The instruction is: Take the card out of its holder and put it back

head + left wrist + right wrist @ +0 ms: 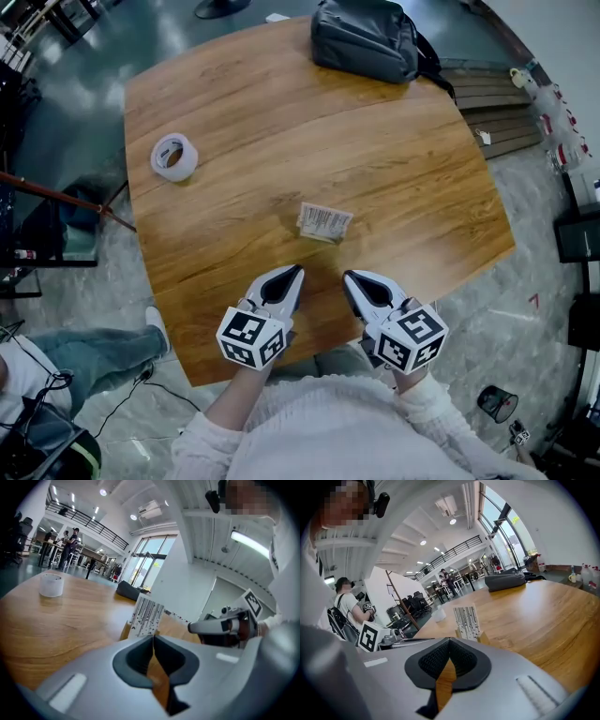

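Note:
A white card printed with black bars stands upright in a small wooden holder near the middle of the wooden table. In the left gripper view the card rises just beyond the jaws; in the right gripper view the card stands in its holder ahead of the jaws. My left gripper is shut and empty, a little short of the holder on its near left. My right gripper is shut too, with nothing in it, on the holder's near right.
A roll of clear tape lies at the table's left. A dark grey bag sits at the far edge. A seated person's leg is on the floor at the left. The table's near edge runs just under both grippers.

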`<state>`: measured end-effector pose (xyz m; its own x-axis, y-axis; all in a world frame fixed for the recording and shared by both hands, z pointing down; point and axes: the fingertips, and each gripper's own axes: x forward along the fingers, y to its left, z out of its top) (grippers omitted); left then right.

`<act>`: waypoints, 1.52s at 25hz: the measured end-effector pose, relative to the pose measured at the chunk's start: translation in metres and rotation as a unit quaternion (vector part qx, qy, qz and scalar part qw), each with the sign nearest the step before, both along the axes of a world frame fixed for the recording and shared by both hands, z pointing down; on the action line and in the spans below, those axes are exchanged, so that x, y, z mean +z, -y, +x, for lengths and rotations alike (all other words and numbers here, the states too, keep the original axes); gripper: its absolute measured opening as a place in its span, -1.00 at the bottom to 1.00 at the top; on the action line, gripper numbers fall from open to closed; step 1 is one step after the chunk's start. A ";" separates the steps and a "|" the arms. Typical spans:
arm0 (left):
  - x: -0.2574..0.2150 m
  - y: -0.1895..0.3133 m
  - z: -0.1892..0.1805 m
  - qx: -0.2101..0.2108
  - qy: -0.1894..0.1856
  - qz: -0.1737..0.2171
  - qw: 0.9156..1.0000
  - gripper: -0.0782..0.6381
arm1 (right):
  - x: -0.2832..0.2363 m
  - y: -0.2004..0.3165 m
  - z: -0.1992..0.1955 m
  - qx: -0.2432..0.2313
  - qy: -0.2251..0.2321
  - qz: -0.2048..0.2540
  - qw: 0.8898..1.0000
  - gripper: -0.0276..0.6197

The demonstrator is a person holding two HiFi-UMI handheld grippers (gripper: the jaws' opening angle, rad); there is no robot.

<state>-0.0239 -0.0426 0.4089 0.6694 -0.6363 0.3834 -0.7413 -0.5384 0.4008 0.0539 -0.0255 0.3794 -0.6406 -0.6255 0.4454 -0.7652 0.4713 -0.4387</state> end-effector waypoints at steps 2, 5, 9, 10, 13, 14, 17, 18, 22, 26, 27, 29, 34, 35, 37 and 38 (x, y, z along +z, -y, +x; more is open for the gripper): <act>0.006 0.009 0.000 0.000 0.008 0.003 1.000 -0.67 | 0.004 0.006 0.000 -0.001 -0.003 -0.002 1.000 -0.92; 0.016 0.020 -0.002 -0.002 0.020 0.004 1.000 -0.60 | 0.010 0.015 0.001 0.000 -0.009 -0.006 1.000 -0.92; 0.029 0.034 -0.003 -0.001 0.020 -0.002 1.000 -0.49 | 0.019 0.027 0.002 -0.002 -0.017 -0.010 1.000 -0.92; 0.032 0.037 -0.003 0.000 0.021 -0.002 1.000 -0.49 | 0.021 0.029 0.003 -0.002 -0.018 -0.012 1.000 -0.92; 0.037 0.048 -0.004 0.000 0.036 0.007 0.999 -0.43 | 0.026 0.037 0.005 -0.003 -0.019 -0.017 1.000 -0.92; 0.038 0.051 -0.004 0.000 0.042 0.011 0.999 -0.41 | 0.027 0.039 0.006 -0.003 -0.019 -0.018 1.000 -0.92; 0.041 0.061 -0.002 0.002 0.053 0.021 0.998 -0.40 | 0.031 0.045 0.008 -0.001 -0.018 -0.021 1.000 -0.92; 0.041 0.063 -0.001 0.004 0.055 0.025 0.998 -0.40 | 0.032 0.046 0.008 0.000 -0.019 -0.021 1.000 -0.92; 0.042 0.071 0.000 0.009 0.084 0.039 0.996 -0.40 | 0.033 0.049 0.009 -0.002 -0.021 -0.022 1.000 -0.92; 0.046 0.076 0.000 0.017 0.124 0.055 0.991 -0.40 | 0.037 0.052 0.010 0.000 -0.021 -0.027 0.999 -0.92; 0.047 0.077 0.000 0.020 0.129 0.058 0.990 -0.40 | 0.039 0.053 0.010 0.000 -0.021 -0.028 0.999 -0.92; 0.048 0.077 0.002 0.027 0.135 0.061 0.989 -0.40 | 0.041 0.054 0.010 -0.001 -0.023 -0.029 0.999 -0.92; 0.051 0.076 0.006 0.039 0.158 0.066 0.984 -0.52 | 0.041 0.062 0.011 -0.004 -0.031 -0.022 0.999 -0.92; 0.051 0.076 0.005 0.038 0.162 0.067 0.984 -0.57 | 0.041 0.064 0.010 -0.006 -0.033 -0.022 0.999 -0.92; 0.051 0.076 0.004 0.037 0.164 0.067 0.984 -0.61 | 0.040 0.067 0.010 -0.009 -0.035 -0.018 0.999 -0.92; 0.051 0.076 0.004 0.037 0.164 0.067 0.983 -0.62 | 0.040 0.069 0.011 -0.010 -0.038 -0.015 0.999 -0.92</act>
